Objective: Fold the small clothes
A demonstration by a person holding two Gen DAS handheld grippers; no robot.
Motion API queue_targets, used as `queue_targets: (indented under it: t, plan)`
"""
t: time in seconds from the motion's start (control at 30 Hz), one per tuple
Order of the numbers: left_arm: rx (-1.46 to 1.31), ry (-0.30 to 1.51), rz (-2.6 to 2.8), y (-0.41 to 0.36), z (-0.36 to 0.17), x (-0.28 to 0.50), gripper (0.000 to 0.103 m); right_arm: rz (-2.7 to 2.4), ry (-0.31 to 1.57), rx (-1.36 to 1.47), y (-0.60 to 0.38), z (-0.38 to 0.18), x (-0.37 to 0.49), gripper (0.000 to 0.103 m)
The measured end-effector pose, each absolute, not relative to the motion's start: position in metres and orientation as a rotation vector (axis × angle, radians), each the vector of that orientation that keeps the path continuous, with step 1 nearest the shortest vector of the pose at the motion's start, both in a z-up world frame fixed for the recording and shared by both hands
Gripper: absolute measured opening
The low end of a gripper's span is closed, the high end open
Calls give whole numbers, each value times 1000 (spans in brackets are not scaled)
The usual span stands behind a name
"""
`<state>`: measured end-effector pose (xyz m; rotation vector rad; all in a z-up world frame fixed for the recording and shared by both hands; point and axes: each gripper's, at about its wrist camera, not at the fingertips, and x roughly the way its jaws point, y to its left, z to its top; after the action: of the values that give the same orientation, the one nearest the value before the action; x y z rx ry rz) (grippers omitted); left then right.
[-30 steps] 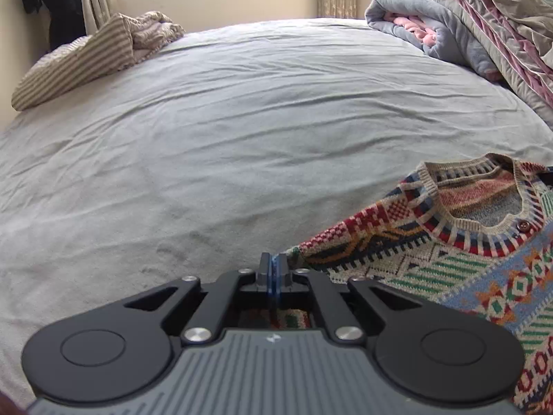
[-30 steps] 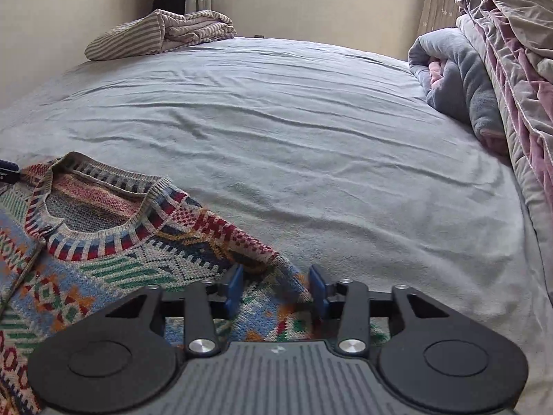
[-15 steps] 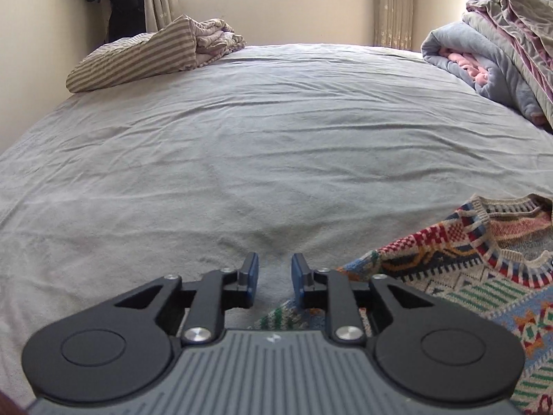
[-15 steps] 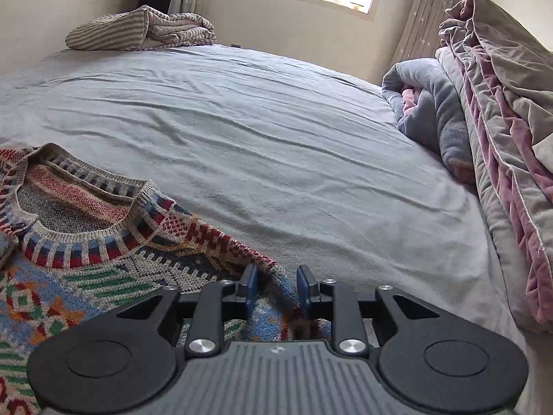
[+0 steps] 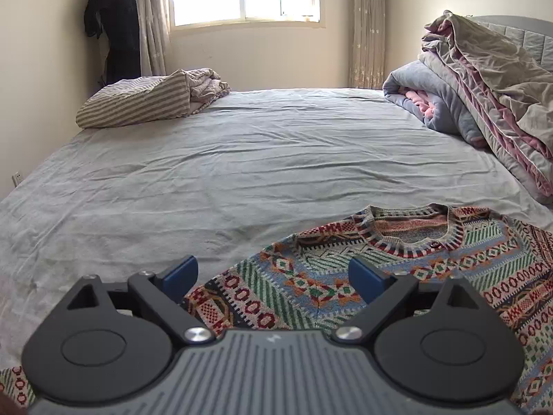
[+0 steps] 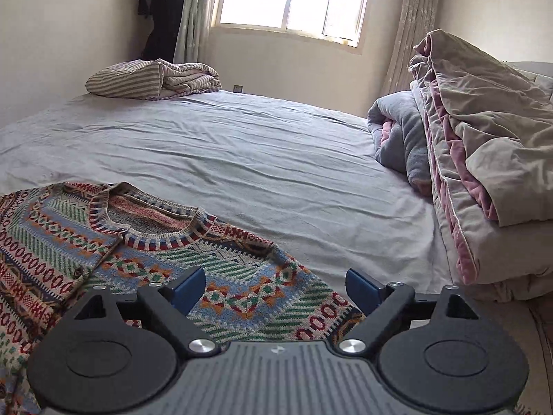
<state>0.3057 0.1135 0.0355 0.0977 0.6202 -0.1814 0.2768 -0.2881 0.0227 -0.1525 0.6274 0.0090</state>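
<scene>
1. Left gripper (image 5: pixel 273 276) is hanging w/ jaws spread wide, gripping nothing. It's sitting just above the sweater (image 5: pixel 397 269), which is lying flat on the bed sheet (image 5: pixel 242 173). From this side the knit is spreading ahead and off to the right, neckline (image 5: pixel 411 231) pointing away toward the window.

2. Sweater's long axis is looking like it's running near-to-far (collar far, hem prob. below the frames, can't confirm). Its left sleeve/shoulder area is lying right under the left fingers.

3. Right gripper (image 6: pixel 274 288) is also gaping fully, nothing held. Here the sweater (image 6: pixel 138 259) is lying ahead and to the left, its right shoulder edge passing under the gap between the fingers.

4. So each gripper is nearest its own side of the garment; the coming move prob. turns on that, each one dropping onto its own edge and folding inward.

5. Striped bundle (image 6: pixel 152 79) and quilt pile (image 6: pixel 484 173) are staying well apart from the work.
</scene>
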Motion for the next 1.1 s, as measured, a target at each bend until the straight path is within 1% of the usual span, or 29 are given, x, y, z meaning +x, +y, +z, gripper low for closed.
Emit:
queue_targets:
  t: [0.03, 0.1, 0.17, 0.27, 0.4, 0.53, 0.63, 0.93, 1.1]
  plan:
    - [97, 623, -167, 113, 39, 296, 100, 0, 633, -143, -292, 26, 267, 92]
    - [96, 622, -142, 113, 44, 276, 102, -24, 630, -135, -299, 32, 247, 93]
    - [90, 623, -118, 111, 46, 260, 102, -51, 630, -129, -310, 38, 228, 97]
    - [94, 673, -96, 104, 46, 237, 102, -108, 645, -124, -323, 43, 201, 99]
    - [92, 664, -120, 96, 46, 206, 102, -191, 676, -83, -345, 46, 168, 102]
    - [61, 660, -144, 90, 42, 185, 102, -269, 703, -30, -368, 40, 140, 102]
    - [46, 656, -161, 85, 37, 177, 102, -362, 724, 34, -395, 30, 120, 102]
    - [46, 656, -173, 60, 18, 178, 102, -619, 729, 407, -482, -3, 87, 102]
    - [44, 678, -177, 49, 1, 189, 102, -738, 769, 434, -503, -34, 91, 99]
